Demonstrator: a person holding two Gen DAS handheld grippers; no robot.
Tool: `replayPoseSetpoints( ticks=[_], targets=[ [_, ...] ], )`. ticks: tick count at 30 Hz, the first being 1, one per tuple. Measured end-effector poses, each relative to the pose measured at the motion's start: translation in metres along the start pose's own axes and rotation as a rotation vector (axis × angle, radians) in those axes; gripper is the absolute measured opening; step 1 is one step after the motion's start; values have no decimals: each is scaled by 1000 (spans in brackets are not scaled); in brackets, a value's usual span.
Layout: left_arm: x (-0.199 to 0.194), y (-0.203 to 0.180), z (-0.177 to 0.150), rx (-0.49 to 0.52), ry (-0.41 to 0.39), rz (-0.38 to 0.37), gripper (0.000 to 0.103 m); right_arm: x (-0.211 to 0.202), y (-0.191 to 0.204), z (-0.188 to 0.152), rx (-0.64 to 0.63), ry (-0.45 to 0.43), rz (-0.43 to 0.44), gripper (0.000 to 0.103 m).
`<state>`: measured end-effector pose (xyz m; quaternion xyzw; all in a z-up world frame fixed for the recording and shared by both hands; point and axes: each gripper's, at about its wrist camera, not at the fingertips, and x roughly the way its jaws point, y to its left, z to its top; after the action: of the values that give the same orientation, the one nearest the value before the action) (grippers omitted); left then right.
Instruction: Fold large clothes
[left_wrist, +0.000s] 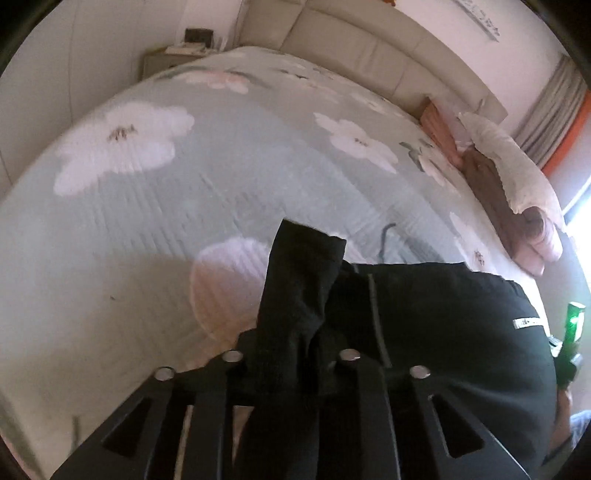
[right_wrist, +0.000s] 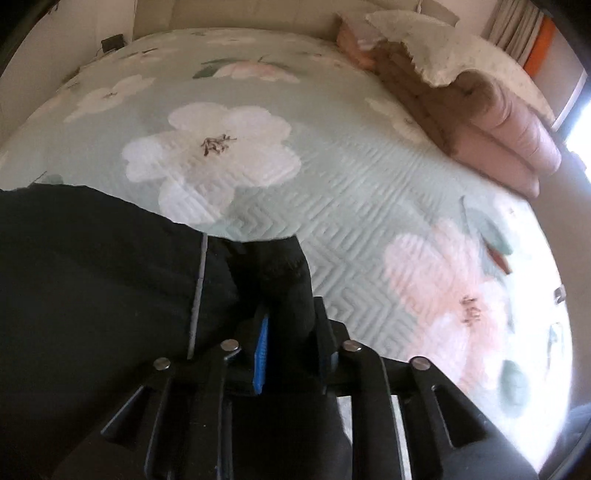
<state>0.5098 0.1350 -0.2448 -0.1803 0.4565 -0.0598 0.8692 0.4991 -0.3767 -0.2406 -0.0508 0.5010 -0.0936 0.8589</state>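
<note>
I found the black garment (left_wrist: 424, 325) at the bed's (left_wrist: 147, 206) near edge, a bunched end pinched in my left gripper (left_wrist: 291, 354), another in my right gripper (right_wrist: 288, 325). Ahead, the quilt lay open to the folded bedding (right_wrist: 491, 122).

Bunched black fabric garment (left_wrist: 424, 325) hides the left gripper's (left_wrist: 291, 354) fingertips between the jaws; its lower part runs off the frame. The small white label (left_wrist: 527, 323) right of the jaws is unreadable.

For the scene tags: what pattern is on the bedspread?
Pale green bedspread with large white and pink flowers; clearest in the right wrist view.
</note>
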Motion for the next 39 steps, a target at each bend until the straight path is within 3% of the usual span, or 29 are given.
replayPoseSetpoints(
  ticks=[2,6,8,10,12,14,17,19,20,23,25,29,33,37,39],
  targets=[
    [8,10,1,-51,33,-14,48,4,-3,1,10,23,35,25],
    [8,36,7,-153,83,-146,49,1,-13,1,46,27,87,28],
    [-9,45,5,-162,78,-161,53,-13,-23,-7,87,8,141,30],
    [-37,53,3,-169,48,-169,53,-34,-39,-14,165,-28,199,42],
    [-68,59,5,-166,3,-120,52,-69,-54,-27,221,-89,291,49],
    [-100,55,5,-127,-52,-80,52,-101,-56,-39,209,-137,363,50],
    [-146,24,-5,-18,-100,-119,52,-146,-37,-60,132,-156,418,53],
    [-165,-20,-22,110,-107,-156,52,-169,-13,-74,74,-161,453,66],
    [-171,-46,-36,180,-104,-184,52,-178,-1,-81,49,-161,459,77],
    [-166,-107,-73,302,-74,-240,53,-185,45,-93,-50,-149,424,79],
    [-141,-136,-96,337,2,-252,54,-174,75,-103,-128,-138,338,79],
    [-69,-148,-135,335,151,-166,54,-128,100,-124,-176,-85,296,79],
    [-60,-145,-135,280,162,-184,54,-121,99,-136,-128,-134,308,80],
    [-79,-164,-133,376,126,-134,55,-139,100,-126,-145,-116,304,79],
    [-97,-177,-126,407,83,-147,55,-163,95,-107,-124,-194,355,79]
  ],
)
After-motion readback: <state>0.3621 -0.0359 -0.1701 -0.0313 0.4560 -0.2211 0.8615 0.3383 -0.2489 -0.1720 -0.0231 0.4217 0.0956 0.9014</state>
